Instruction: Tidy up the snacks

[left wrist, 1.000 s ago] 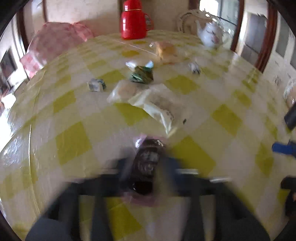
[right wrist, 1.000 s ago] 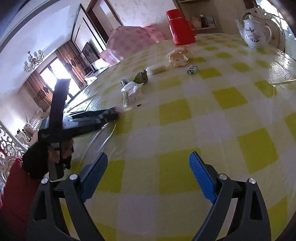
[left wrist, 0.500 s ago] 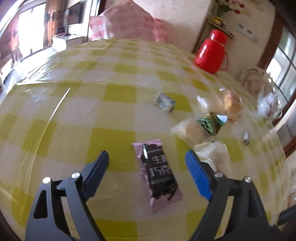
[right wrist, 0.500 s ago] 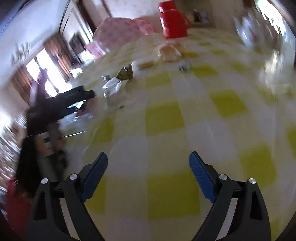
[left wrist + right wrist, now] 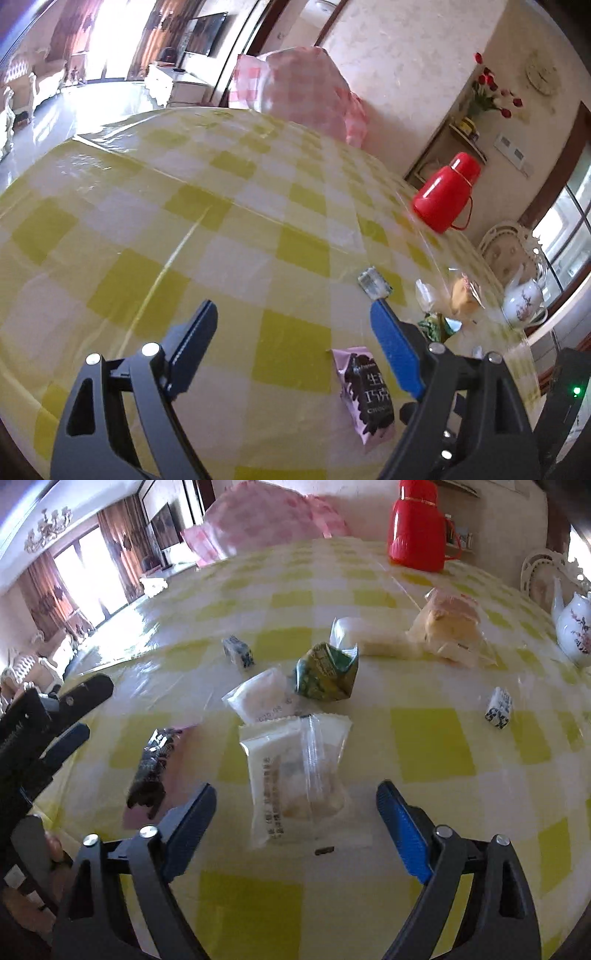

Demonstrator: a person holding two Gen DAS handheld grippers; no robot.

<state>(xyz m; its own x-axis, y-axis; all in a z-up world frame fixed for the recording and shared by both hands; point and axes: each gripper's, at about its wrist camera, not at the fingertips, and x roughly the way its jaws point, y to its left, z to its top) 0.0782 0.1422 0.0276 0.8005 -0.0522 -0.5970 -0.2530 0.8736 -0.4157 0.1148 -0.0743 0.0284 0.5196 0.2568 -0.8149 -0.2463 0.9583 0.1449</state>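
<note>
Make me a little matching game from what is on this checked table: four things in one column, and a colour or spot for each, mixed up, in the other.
Things:
1. flask
2. teapot
3. triangular snack packet
4. clear white-edged snack packet

Descriptions:
A. green and yellow, mid-table
B. red, at the table's far side
C. between the right gripper's open fingers
D. white with a flower pattern, at the right edge

Pairs: 1-B, 2-D, 3-A, 4-C
</note>
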